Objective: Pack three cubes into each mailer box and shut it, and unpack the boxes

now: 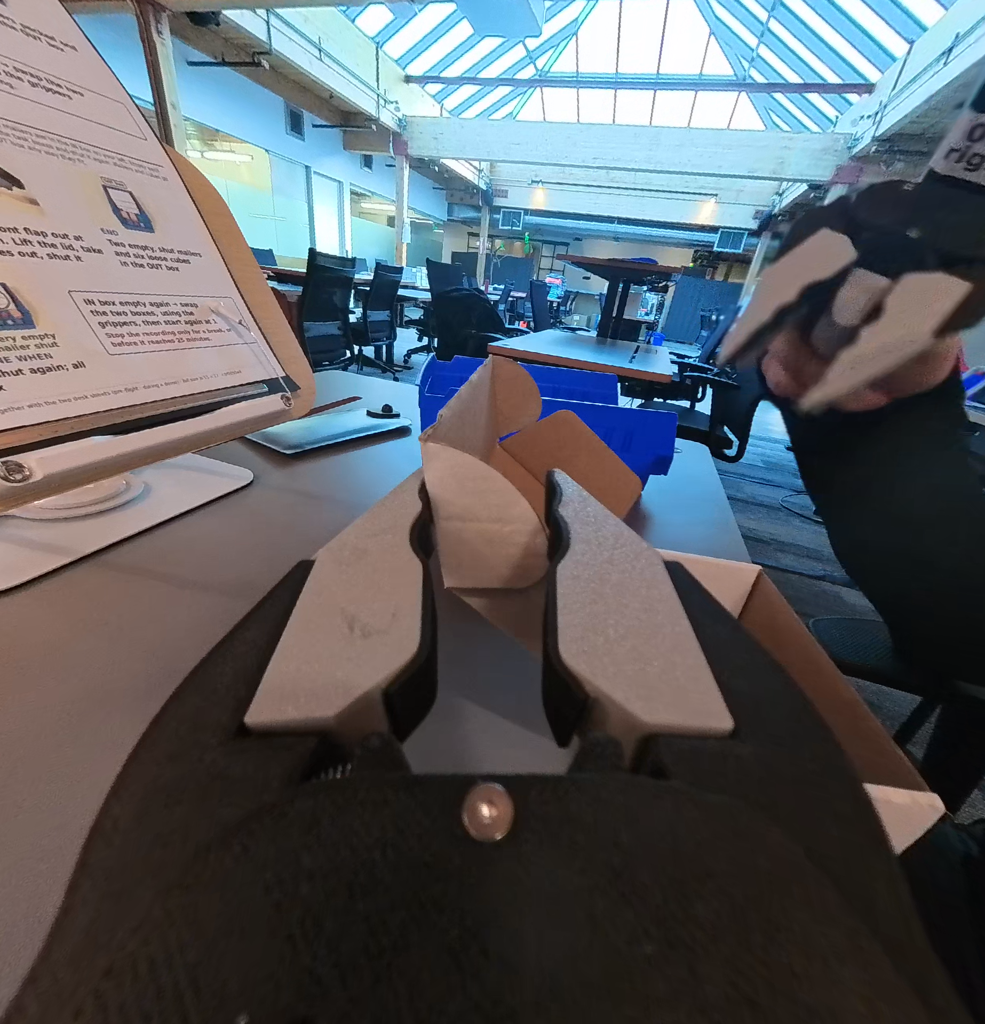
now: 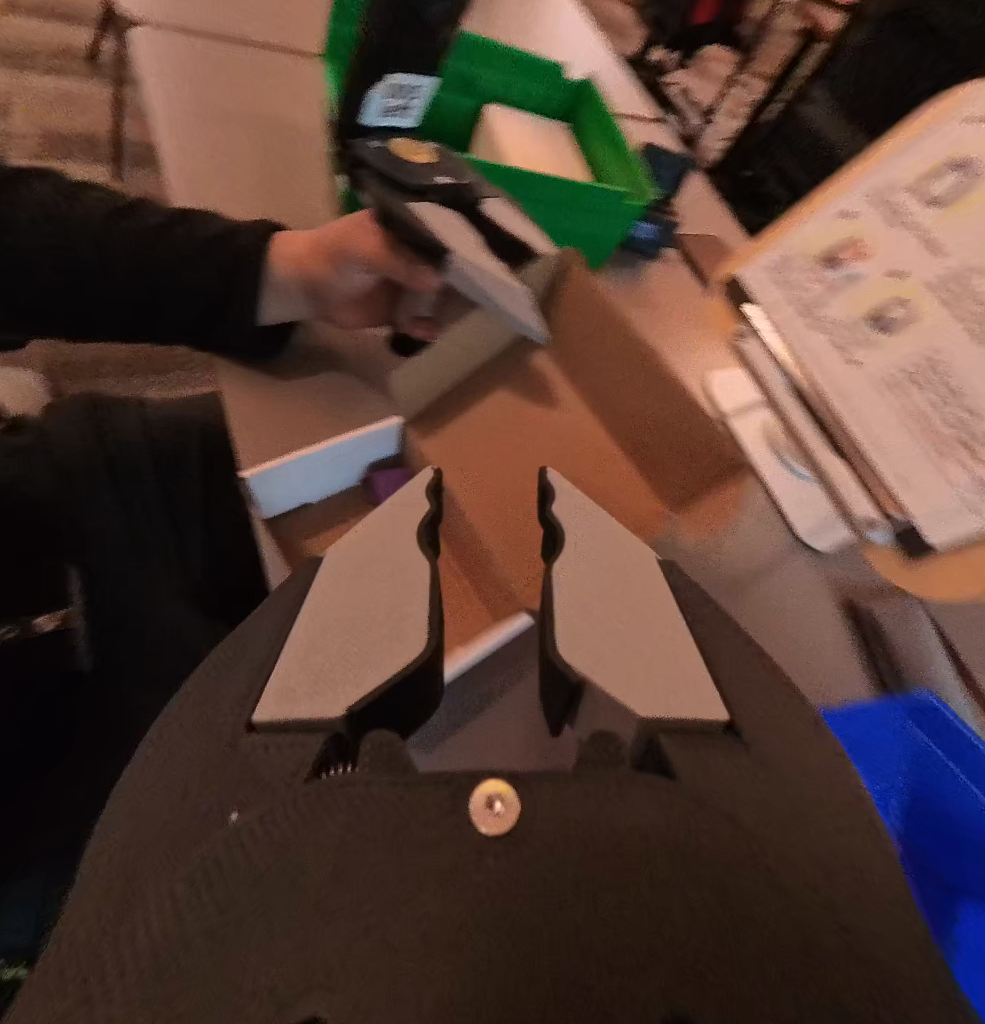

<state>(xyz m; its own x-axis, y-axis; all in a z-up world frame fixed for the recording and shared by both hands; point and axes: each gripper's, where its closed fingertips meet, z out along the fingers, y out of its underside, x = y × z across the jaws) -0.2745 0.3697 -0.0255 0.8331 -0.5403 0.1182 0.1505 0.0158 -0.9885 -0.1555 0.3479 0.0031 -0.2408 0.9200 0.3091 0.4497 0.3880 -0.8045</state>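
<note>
An open brown mailer box [image 1: 812, 665] lies on the desk below me; it also shows in the right wrist view [image 2: 534, 443]. My left gripper [image 1: 487, 487] is shut on the folded white and brown lid flap [image 1: 485, 548] and holds the lid up. The right wrist view shows it from the side [image 2: 551, 293]. A purple cube [image 2: 385, 483] lies by the box's white wall. My right gripper [image 2: 487, 476] is open and empty above the box; the left wrist view shows it blurred at the upper right [image 1: 764, 382].
A blue bin [image 1: 590, 410] stands behind the box, and shows at the right in the right wrist view [image 2: 934, 803]. A green bin [image 2: 562, 199] holds a white mailer [image 2: 523, 138]. An instruction sheet on a stand [image 1: 119, 249] is at the left. A person's hand [image 2: 335, 277] holds the left gripper. The purple cube [image 2: 385, 483] is about 15 cm from both grippers' fingertips.
</note>
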